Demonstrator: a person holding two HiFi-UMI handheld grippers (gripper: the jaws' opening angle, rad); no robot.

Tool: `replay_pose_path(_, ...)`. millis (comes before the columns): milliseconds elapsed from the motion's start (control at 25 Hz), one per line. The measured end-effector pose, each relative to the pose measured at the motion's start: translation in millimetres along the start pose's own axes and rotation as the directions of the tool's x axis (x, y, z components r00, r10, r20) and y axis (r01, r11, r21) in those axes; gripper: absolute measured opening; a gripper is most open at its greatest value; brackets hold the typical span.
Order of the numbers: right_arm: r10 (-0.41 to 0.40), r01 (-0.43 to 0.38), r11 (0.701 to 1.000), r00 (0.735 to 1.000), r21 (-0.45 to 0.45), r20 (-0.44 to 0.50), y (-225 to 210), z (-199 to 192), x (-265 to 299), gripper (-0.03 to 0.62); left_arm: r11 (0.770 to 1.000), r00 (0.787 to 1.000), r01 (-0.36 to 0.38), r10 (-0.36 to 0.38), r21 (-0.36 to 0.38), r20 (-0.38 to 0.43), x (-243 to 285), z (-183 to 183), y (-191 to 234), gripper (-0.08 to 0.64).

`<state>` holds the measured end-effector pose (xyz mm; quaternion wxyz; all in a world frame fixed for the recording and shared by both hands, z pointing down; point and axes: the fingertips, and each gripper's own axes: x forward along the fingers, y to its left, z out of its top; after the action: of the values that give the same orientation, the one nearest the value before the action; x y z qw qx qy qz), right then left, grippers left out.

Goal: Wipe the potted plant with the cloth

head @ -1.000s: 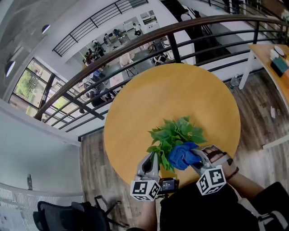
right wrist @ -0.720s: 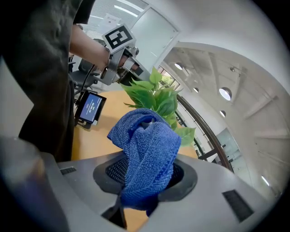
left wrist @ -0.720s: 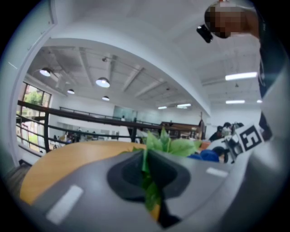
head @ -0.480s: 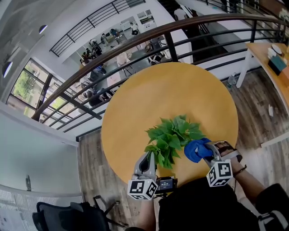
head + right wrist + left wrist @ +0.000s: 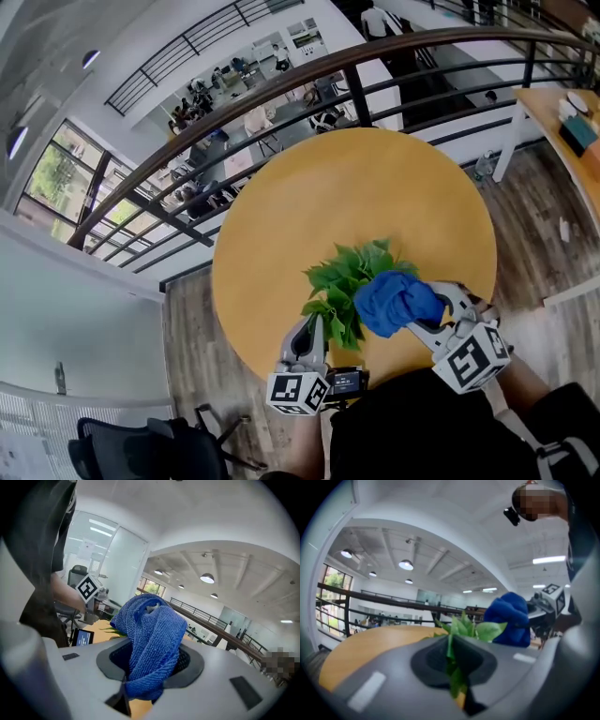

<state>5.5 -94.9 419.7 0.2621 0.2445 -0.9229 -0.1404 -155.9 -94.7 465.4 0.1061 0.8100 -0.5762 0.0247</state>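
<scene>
The potted plant is a clump of green leaves near the front edge of the round wooden table. My left gripper is shut on a leaf at the plant's near left side; the leaf runs between the closed jaws. My right gripper is shut on a bunched blue cloth, which sits over the plant's right leaves. In the right gripper view the cloth bulges up out of the jaws. From the left gripper view the cloth shows behind the leaves.
A dark railing curves behind the table, with a lower floor full of people beyond it. A second wooden table stands at the right. A small device with a lit screen sits by the table's near edge.
The right gripper swung out to the right of the plant with the cloth, then came back up and left over the right leaves. The left gripper stayed put on its leaf.
</scene>
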Motion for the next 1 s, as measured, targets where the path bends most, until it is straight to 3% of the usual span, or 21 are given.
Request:
replay_pose_path(200, 0.022, -0.050, 0.974, 0.991, -0.222, -0.129, 52.3, -7.7, 48.1, 0.164, 1.000, 1.000, 0.007, -0.007, -0.002, -0.002, -4.1, 0.1, 0.0, 0.003)
replay_pose_path(400, 0.088, -0.165, 0.927, 0.969, -0.337, -0.232, 88.9, -36.5, 60.2, 0.164, 1.000, 1.000, -0.006, 0.006, -0.005, -0.001, -7.9, 2.7, 5.5, 0.003)
replay_pose_path(520, 0.121, -0.216, 0.922, 0.949, -0.320, -0.292, 95.3, -66.3, 60.5, 0.164, 1.000, 1.000, -0.011, 0.011, -0.019, 0.002, -5.7, -0.6, 8.3, 0.003)
replay_pose_path(800, 0.124, -0.248, 0.930, 0.907, -0.271, -0.403, 87.6, -118.0, 44.8, 0.164, 0.999, 1.000, -0.014, 0.014, -0.029, -0.003, -5.1, -3.7, 8.0, 0.003)
replay_pose_path(920, 0.177, -0.246, 0.958, 0.910, -0.145, -0.375, 70.8, -116.7, 28.1, 0.164, 0.999, 1.000, -0.010, 0.010, -0.032, -0.005, -4.7, -4.9, 7.7, 0.003)
replay_pose_path(1000, 0.228, -0.242, 0.970, 0.935, -0.017, -0.271, 55.1, -92.0, 14.3, 0.164, 0.999, 1.000, -0.008, 0.008, -0.031, -0.006, -4.6, -5.1, 7.3, 0.003)
